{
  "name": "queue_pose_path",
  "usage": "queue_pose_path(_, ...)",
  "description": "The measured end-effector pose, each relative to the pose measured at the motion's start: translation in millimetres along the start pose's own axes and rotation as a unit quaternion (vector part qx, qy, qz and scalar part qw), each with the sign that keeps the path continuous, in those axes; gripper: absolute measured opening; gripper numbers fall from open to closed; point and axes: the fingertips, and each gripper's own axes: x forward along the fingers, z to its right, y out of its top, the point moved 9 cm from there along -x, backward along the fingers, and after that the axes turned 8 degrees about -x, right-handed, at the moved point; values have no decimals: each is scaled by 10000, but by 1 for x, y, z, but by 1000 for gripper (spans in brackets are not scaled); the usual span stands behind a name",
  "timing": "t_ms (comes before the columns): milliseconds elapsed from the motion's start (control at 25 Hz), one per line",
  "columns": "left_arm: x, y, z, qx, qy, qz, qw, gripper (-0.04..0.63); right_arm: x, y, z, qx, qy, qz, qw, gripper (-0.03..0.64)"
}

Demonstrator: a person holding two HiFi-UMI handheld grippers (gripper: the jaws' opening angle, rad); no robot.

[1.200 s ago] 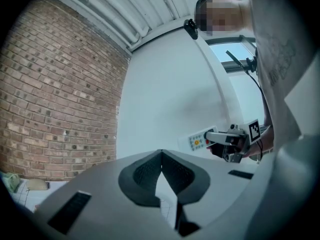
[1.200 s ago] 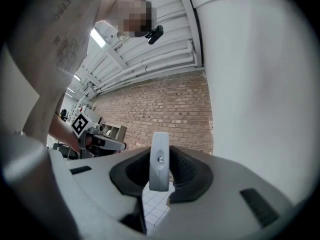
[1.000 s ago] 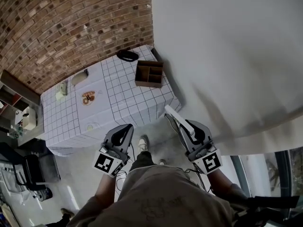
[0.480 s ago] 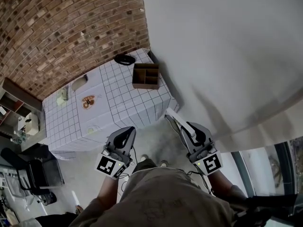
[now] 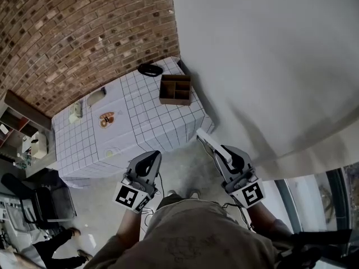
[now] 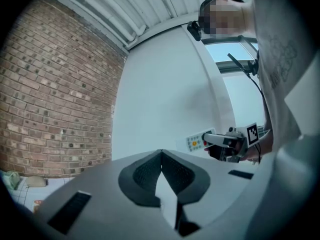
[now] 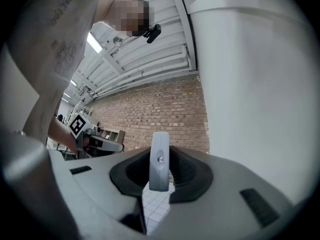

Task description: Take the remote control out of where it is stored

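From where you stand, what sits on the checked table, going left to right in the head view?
Small pale object → brown-patterned item → black oval object → wooden divided box.

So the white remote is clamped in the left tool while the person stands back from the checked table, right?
Not quite: the remote is clamped in the right tool, as the right gripper view shows; the left tool is shut on nothing. The rest holds.
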Motion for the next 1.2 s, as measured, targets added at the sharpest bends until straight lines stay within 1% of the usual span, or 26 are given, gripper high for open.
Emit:
queue_pose_path(240,-8,-4,-8,-101,32,-63,9999,5,10,2,-9,-15,72,38,10000,83)
queue_pose_path(360,-11,-3,-11,-113,-53,-54,9999,5,16,4,-15,21,63,31,10000,83)
queue_pose_path(480,-11,7,-13,-102,-173,118,9997,5,22,8,-22,-19,122,-10,9999,83)
queue_pose_path(600,-17,1,-21,-124,-190,-12,9997,5,28,10,-28,-75,141,-30,9999,83)
queue_pose_path(680,-20,0,-23,-122,-256,2,9996,5,31,11,-33,-76,122,-34,9999,83)
queue_pose_path(800,-26,-2,-27,-260,-284,-24,9993,5,35,14,-42,-97,110,-67,9999,83)
queue_pose_path(920,-30,-2,-32,-454,-339,36,9984,5,39,18,-49,-123,105,-108,9998,83)
queue_pose_path(1040,-37,-13,-36,-720,-331,-109,9968,5,41,19,-56,-122,80,-129,9998,83)
queue_pose_path(1200,-41,-16,-41,-815,-325,-83,9961,5,42,20,-64,-114,126,-222,9996,83)
